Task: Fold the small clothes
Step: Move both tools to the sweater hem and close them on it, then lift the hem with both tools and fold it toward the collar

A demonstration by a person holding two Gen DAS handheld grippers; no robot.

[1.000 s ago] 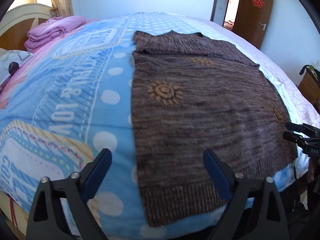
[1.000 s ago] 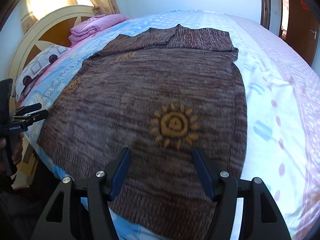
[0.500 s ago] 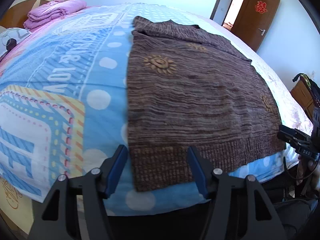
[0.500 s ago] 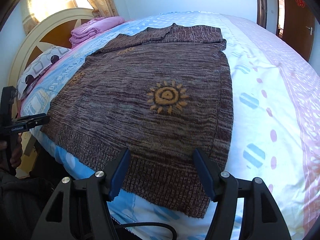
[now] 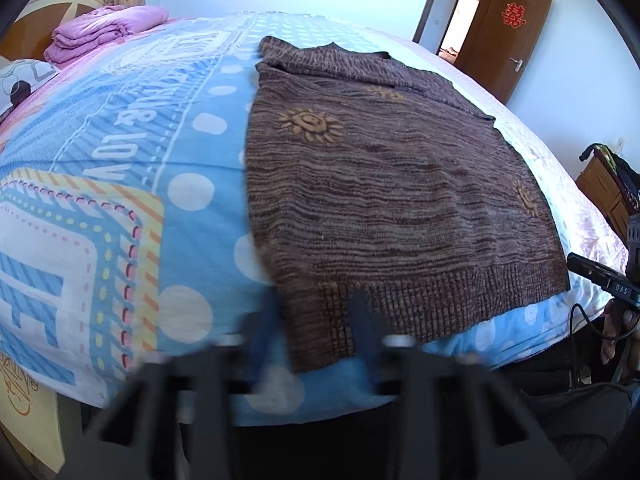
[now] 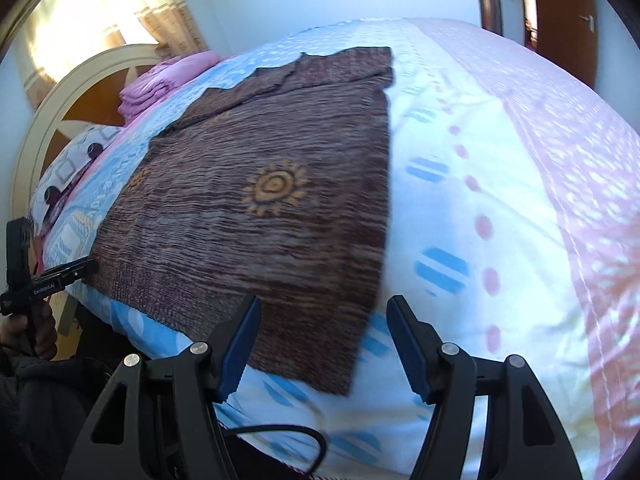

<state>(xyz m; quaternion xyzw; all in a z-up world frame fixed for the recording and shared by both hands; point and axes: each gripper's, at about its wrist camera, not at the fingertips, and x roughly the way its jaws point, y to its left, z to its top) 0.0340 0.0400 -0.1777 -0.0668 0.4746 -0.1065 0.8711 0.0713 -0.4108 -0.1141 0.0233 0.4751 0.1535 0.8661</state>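
A brown knitted sweater (image 5: 392, 200) with orange sun motifs lies flat on the bed, its ribbed hem toward me; it also shows in the right wrist view (image 6: 260, 208). My left gripper (image 5: 314, 326) is blurred by motion, jaws partly open, either side of the hem's left corner. My right gripper (image 6: 324, 340) is open, its jaws straddling the hem's right corner (image 6: 340, 376). Each gripper shows at the edge of the other's view: the right one (image 5: 608, 280) and the left one (image 6: 52, 276).
The bed has a blue patterned blanket (image 5: 100, 184) and a pink and white sheet (image 6: 540, 160). Folded pink bedding (image 5: 104, 32) lies by the headboard (image 6: 76, 92). A brown door (image 5: 508, 36) and a wooden cabinet (image 5: 604, 192) stand at the right. A cable (image 6: 280, 436) hangs below the bed edge.
Both grippers pulled back from over the sweater to its hem corners at the bed's near edge. The left jaws narrowed; the right gripper shifted right, toward the hem's right corner.
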